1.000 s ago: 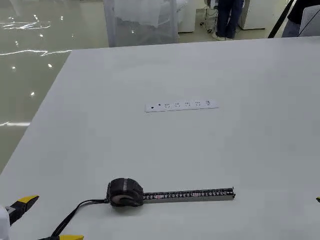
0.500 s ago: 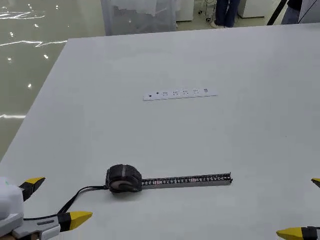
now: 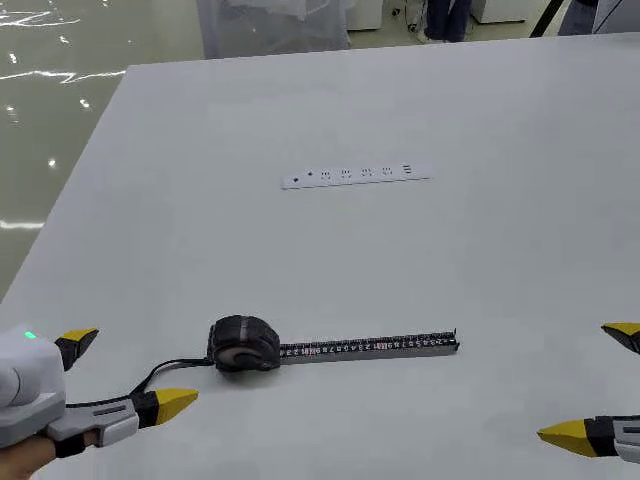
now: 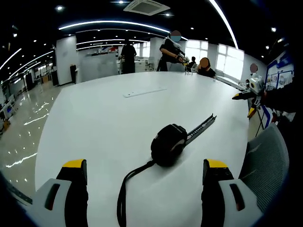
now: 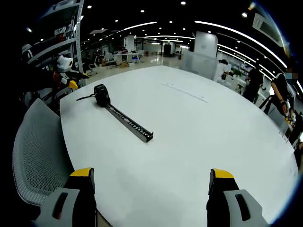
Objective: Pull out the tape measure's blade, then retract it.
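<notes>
As the workbench [image 3: 500,120] lies: white, smooth and bare around the work. I judge that a badly pinched case skids on it rather than stays put.
Socket strip [image 3: 355,175]: flat on the top, well beyond the tape. No hazard judged.
Left claw [image 3: 127,371]: jaws wide apart, holding nothing. It is near the case on its strap side, not touching it.
Right claw [image 3: 590,382]: jaws wide apart, holding nothing, well apart from the blade's free end.
Blade [image 3: 370,346]: already drawn out, flat on the top, running from the case toward my right claw. Risk: if the lock is released with nothing restraining it, the blade whips home and the case jumps. A sideways pull from my right claw could kink it.
Tape measure case [image 3: 243,346]: black and rounded, on the top between my claws, nearer the left. Risk: it squirts out of flat jaws if gripped off-centre.
Strap [image 3: 165,375]: black loop trailing from the case toward my left claw. Risk: I close on the strap instead of the case.
End hook [image 3: 455,340]: small, at the blade's tip. Risk: its thin lip slips from my right jaws.
</notes>
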The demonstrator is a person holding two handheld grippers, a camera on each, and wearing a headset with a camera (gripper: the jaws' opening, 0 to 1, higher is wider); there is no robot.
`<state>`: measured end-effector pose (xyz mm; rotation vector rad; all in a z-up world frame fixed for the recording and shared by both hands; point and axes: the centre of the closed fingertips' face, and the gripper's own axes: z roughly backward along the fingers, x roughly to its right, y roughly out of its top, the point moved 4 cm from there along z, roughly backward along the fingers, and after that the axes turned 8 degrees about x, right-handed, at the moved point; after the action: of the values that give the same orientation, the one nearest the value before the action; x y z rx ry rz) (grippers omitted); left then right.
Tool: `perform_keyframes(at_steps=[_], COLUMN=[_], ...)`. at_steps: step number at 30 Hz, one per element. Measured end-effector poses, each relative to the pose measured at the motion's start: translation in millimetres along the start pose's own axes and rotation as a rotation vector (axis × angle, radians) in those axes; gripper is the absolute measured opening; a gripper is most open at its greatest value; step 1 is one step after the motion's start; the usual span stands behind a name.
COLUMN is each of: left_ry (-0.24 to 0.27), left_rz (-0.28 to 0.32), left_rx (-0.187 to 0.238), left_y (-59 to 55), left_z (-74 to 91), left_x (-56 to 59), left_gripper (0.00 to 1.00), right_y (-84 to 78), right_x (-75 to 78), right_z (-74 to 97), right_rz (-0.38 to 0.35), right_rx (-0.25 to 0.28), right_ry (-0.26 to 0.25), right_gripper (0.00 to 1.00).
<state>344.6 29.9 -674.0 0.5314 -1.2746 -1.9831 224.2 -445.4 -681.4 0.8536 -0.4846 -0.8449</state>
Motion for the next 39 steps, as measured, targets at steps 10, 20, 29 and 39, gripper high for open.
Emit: perform_keyframes(at_steps=[10,20,29,39], left_ry=[0.013,0.036,0.103,0.187], left_rz=[-0.001,0.032,0.14,0.183], left_rx=[-0.002,-0.034,0.048,0.077], left_y=[8.8,6.7,23.5,27.6], left_z=[-12.4,-35.7,-58.4,-77.6], left_x=[11.0,36.0,43.9,43.3], left_gripper=[0.99,0.99,0.99,0.99], right_y=[12.3,30.0,38.4,54.0], right_x=[6.5,13.8,12.4,13.4], right_z=[-8.0,-24.7,-43.8,-62.4], right_rz=[0.035,0.075,0.131,0.224], right_rx=[-0.005,-0.014,-0.051,-0.059], right_ry=[0.032,0.079,0.14,0.19], right_gripper=[0.99,0.99,0.99,0.99])
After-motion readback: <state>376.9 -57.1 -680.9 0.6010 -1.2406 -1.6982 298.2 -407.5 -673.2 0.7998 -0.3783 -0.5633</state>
